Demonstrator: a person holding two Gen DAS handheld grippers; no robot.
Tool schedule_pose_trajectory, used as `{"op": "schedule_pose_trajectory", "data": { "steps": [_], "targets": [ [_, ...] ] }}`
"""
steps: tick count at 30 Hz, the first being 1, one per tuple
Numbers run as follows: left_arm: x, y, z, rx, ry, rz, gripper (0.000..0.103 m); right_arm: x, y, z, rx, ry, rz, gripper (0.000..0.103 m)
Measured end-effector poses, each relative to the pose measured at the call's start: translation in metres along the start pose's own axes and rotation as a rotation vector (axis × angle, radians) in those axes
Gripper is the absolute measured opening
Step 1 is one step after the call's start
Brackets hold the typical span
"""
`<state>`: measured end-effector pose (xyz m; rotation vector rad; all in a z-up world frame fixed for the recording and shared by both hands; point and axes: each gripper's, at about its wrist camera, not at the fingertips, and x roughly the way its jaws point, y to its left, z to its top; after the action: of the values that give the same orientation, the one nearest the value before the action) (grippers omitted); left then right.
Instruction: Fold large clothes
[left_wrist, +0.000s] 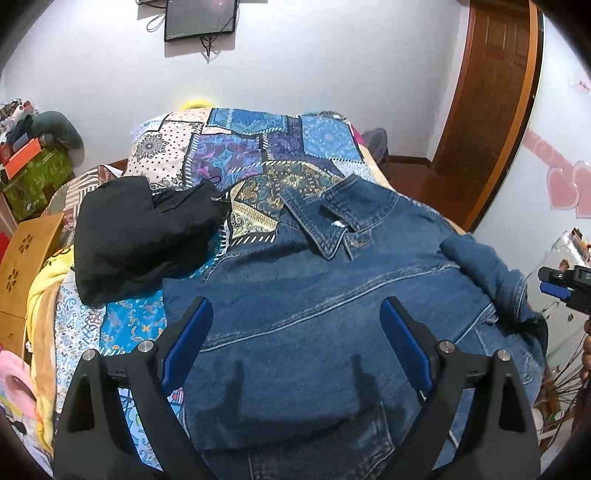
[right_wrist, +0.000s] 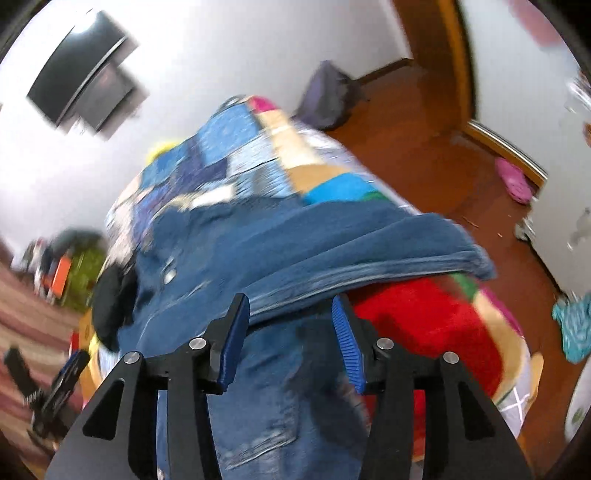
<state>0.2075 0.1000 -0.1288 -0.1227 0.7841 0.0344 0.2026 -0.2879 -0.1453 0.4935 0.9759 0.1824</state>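
Observation:
A blue denim jacket (left_wrist: 332, 295) lies on the patchwork-covered bed (left_wrist: 258, 155), collar (left_wrist: 325, 218) toward the far end, one sleeve (left_wrist: 487, 273) folded in over its right side. My left gripper (left_wrist: 297, 314) hovers open and empty above the jacket's middle. My right gripper (right_wrist: 291, 317) is open at the jacket's right edge, just below the folded sleeve (right_wrist: 369, 243); the view is blurred. The right gripper also shows at the right edge of the left wrist view (left_wrist: 565, 288), beside the bed. The left gripper shows low at the left of the right wrist view (right_wrist: 55, 384).
A black garment (left_wrist: 140, 236) lies on the bed left of the jacket. A red blanket (right_wrist: 424, 328) hangs at the bed's right side. Boxes and clutter (left_wrist: 29, 166) stand on the left. A wooden door (left_wrist: 491, 92) and brown floor (right_wrist: 424, 147) are on the right.

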Motion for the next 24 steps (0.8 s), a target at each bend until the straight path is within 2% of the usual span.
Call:
{"op": "schedule_pose_trajectory", "data": {
  "steps": [8, 12, 17, 24],
  "targets": [
    [0.005, -0.008, 0.002, 0.021, 0.007, -0.006, 0.092, 0.035, -0.047, 0.012, 0.213, 0.052, 0.025, 0.043],
    [0.01, -0.009, 0.002, 0.02, 0.019, -0.004, 0.092, 0.053, -0.066, 0.012, 0.328, 0.091, 0.097, 0.043],
    [0.016, -0.003, 0.0, -0.014, 0.047, -0.028, 0.092, 0.061, -0.072, 0.014, 0.396, 0.111, 0.137, 0.044],
    [0.019, 0.003, -0.004, -0.042, 0.074, -0.052, 0.092, 0.052, -0.075, 0.003, 0.42, 0.126, 0.161, 0.045]
  ]
}}
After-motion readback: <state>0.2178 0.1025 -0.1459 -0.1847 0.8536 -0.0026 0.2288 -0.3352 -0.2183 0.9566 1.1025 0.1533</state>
